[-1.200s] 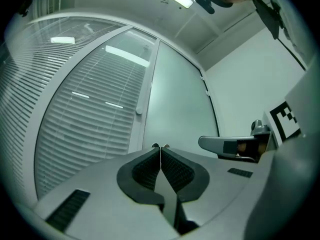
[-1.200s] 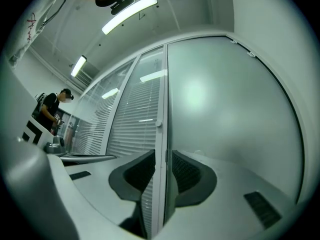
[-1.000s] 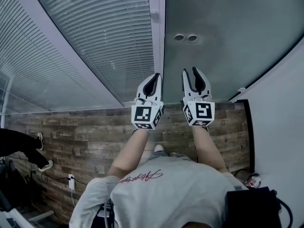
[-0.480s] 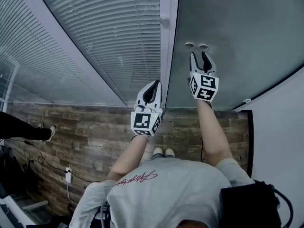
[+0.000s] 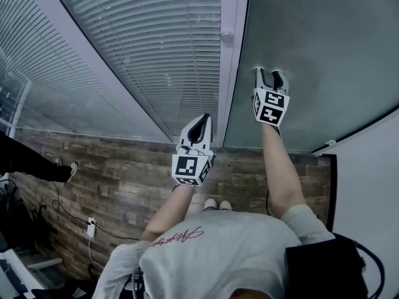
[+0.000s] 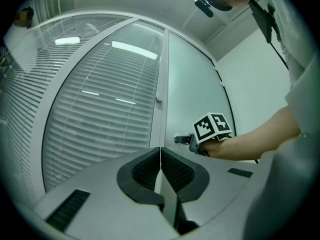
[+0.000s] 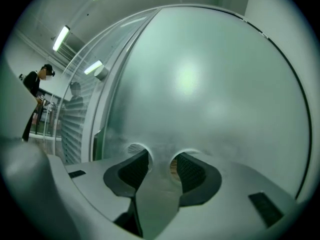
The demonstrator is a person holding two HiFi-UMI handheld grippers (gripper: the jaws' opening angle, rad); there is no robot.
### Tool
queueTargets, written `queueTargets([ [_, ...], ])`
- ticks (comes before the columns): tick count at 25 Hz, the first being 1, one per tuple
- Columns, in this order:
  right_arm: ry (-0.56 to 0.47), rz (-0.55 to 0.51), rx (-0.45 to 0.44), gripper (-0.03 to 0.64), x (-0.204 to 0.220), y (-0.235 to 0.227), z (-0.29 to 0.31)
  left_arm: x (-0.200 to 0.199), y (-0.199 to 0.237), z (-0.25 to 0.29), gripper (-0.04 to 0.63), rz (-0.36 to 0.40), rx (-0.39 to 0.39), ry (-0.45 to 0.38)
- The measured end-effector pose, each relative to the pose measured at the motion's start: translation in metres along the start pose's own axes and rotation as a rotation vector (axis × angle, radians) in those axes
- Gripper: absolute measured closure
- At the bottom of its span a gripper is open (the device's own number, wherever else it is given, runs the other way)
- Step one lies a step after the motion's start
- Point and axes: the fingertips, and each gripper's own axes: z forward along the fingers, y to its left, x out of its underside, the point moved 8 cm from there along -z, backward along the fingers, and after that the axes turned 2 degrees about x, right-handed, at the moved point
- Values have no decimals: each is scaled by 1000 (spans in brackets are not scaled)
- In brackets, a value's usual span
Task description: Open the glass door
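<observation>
Since the earlier frame the right gripper (image 5: 269,73) has been carried forward from beside the left gripper (image 5: 200,120) up to the glass door (image 5: 324,48), which stands straight ahead of it. Its jaws are being opened, and each tip is set at one of the two round holes (image 7: 132,147) near the door's left edge. The strip of glass between them is not yet pinched. The left gripper is kept clenched on nothing, well back from the door.

White, marker-cubed left gripper (image 5: 201,118) rides a bent arm, jaws pressed together and empty, while the matching right gripper (image 5: 269,73), arm outstretched, is opening its jaws with nothing clamped between them.
</observation>
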Motion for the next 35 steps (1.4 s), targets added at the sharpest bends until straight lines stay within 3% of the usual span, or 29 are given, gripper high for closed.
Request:
queueTargets([
  [9, -25, 71, 49, 483, 5, 0, 3, 2, 13, 2, 578, -4, -26, 5],
  [23, -52, 78, 56, 485, 1, 5, -29, 0, 12, -3, 578, -13, 4, 0],
  [35, -68, 74, 39, 485, 1, 10, -81, 1, -15, -2, 578, -26, 102, -7],
])
